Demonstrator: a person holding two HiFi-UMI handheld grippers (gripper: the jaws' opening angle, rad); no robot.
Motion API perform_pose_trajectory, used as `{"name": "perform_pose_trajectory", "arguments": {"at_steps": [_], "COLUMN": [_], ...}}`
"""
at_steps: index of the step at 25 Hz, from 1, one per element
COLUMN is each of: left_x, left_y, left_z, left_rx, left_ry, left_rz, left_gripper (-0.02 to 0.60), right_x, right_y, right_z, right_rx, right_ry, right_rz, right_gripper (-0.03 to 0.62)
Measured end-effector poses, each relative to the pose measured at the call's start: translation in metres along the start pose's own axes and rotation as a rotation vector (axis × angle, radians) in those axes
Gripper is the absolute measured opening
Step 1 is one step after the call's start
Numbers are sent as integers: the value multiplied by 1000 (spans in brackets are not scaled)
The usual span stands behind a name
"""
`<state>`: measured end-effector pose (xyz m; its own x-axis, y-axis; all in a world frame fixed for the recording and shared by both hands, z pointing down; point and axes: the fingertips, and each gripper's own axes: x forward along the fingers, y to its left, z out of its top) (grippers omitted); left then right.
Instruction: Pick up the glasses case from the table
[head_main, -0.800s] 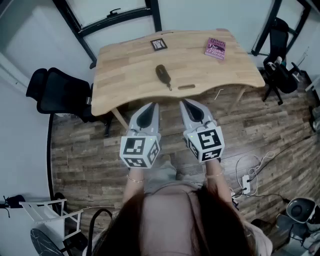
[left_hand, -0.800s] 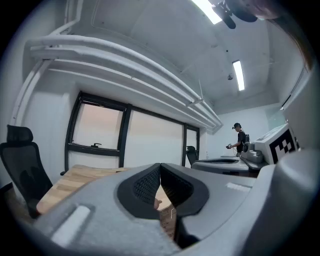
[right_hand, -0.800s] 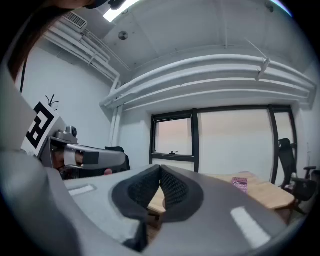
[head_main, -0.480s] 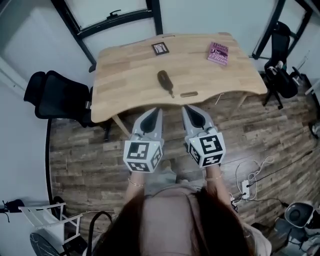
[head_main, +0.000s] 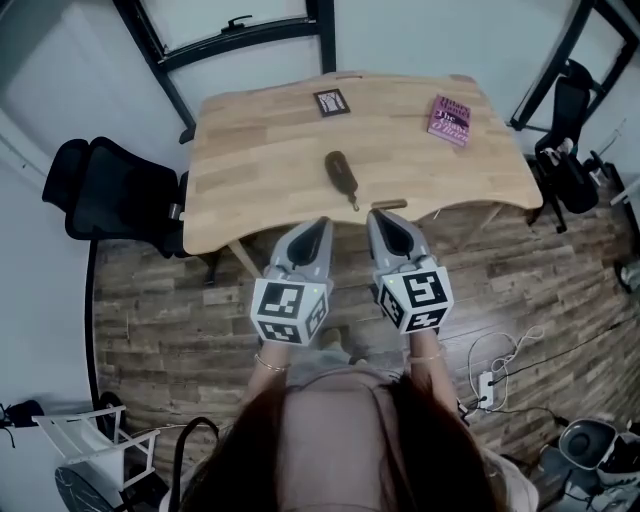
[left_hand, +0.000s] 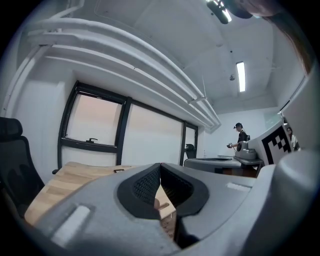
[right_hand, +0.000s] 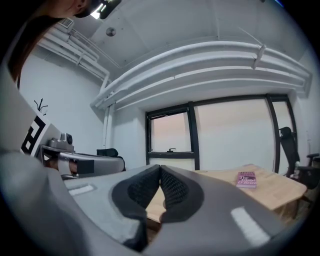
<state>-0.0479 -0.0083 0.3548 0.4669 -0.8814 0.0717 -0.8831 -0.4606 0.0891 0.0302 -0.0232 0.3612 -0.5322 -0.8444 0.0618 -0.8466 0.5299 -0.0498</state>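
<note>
We hold the left grey gripper (head_main: 323, 223) level, claw pressed together, empty, just short of the light wooden table's (head_main: 250, 150) near edge. The dark brown oblong glasses case (head_main: 342, 174) lies near that edge, mid-table. Our right grey gripper (head_main: 377, 215): claw likewise closed, empty.

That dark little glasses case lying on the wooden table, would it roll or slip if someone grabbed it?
The glasses case looks small and slim, so probably light. Its rounded, elongated shape may roll sideways if nudged on the smooth table. The thin strap at its near end would likely dangle loosely.
</note>
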Motion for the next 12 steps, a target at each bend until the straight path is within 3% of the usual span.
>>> {"name": "perform_pose_trajectory", "arguments": {"at_steps": [12], "left_x": [24], "left_y": [37], "left_z": [11], "left_rx": [3], "left_ry": [-5], "left_rz": [-52], "left_gripper": [11], "right_x": [47], "right_y": [-4], "right_z": [8], "right_rx": [-64], "right_ry": [-10], "right_rz": [-78], "right_gripper": [3]}}
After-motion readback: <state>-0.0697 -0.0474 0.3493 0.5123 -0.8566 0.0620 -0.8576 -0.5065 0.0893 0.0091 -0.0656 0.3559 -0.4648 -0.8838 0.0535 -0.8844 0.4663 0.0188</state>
